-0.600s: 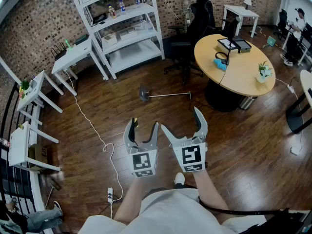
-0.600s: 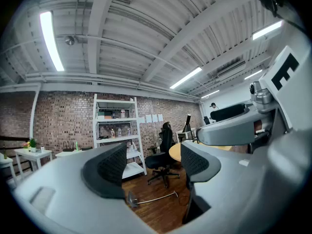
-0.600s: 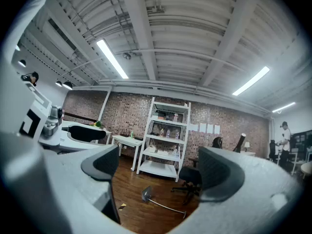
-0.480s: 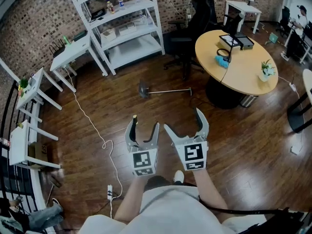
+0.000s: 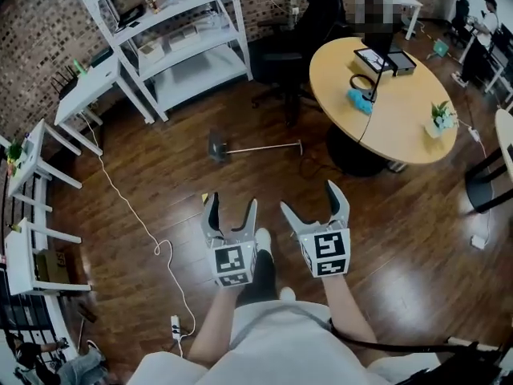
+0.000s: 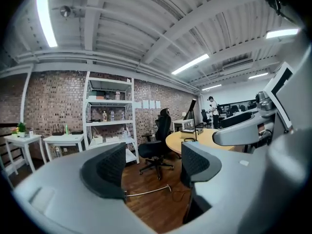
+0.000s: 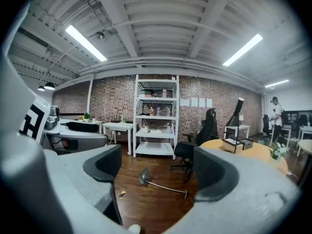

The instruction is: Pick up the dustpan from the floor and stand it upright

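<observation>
The dustpan [image 5: 217, 146] lies flat on the dark wood floor, its thin long handle [image 5: 264, 146] running right towards the round table. In the right gripper view the dustpan [image 7: 144, 175] shows ahead between the jaws; in the left gripper view only its handle [image 6: 146, 192] shows. My left gripper [image 5: 232, 207] and right gripper [image 5: 313, 201] hang side by side above the floor, well short of the dustpan. Both stand open with nothing between their fingers, as the left gripper [image 6: 151, 167] and right gripper [image 7: 161, 172] also show in their own views.
A white shelf unit [image 5: 184, 38] stands behind the dustpan, a black office chair [image 5: 296, 46] and a round wooden table [image 5: 385, 119] to its right. A white cable [image 5: 152, 231] runs across the floor to a power strip [image 5: 175, 326]. Small white tables [image 5: 32, 159] line the left.
The person has stepped forward, one shoe now showing between the grippers. The dustpan lies closer to both grippers. Both stay open and empty.
</observation>
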Demonstrator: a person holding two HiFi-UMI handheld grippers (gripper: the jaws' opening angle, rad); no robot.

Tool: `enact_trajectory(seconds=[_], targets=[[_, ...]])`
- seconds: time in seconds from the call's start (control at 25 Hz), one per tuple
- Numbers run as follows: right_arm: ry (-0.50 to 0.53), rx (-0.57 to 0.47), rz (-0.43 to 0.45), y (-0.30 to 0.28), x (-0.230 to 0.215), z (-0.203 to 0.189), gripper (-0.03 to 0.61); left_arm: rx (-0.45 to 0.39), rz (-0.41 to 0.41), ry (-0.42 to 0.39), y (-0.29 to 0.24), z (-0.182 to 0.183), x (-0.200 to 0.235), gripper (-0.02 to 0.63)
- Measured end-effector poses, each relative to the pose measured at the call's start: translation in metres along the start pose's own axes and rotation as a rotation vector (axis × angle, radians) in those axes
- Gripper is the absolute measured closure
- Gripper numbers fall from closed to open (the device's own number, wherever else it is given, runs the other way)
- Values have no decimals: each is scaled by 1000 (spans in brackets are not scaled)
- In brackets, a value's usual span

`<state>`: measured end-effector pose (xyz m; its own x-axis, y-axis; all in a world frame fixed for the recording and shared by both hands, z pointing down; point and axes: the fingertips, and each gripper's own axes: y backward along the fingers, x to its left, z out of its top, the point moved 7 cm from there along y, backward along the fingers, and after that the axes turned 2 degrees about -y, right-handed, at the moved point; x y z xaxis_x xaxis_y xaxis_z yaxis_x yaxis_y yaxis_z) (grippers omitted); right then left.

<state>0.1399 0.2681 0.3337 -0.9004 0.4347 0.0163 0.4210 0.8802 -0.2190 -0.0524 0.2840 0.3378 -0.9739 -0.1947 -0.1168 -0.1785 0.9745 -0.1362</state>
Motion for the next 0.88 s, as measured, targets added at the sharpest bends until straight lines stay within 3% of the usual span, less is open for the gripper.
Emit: enact_trajectory(seconds=[0.24, 0.4, 0.68, 0.88], targets=[[24, 52, 38, -110, -33, 20, 172, 16, -35, 30, -116, 2, 39, 252], [7, 107, 52, -201, -57, 22, 188, 41, -87, -9, -198, -6, 67, 268], [-38, 327, 58, -312, -89, -37, 204, 196, -144, 82, -303, -62, 107, 270], [-81, 450, 65, -389, -126, -99, 218, 310, -174, 88, -375, -111, 114, 270]])
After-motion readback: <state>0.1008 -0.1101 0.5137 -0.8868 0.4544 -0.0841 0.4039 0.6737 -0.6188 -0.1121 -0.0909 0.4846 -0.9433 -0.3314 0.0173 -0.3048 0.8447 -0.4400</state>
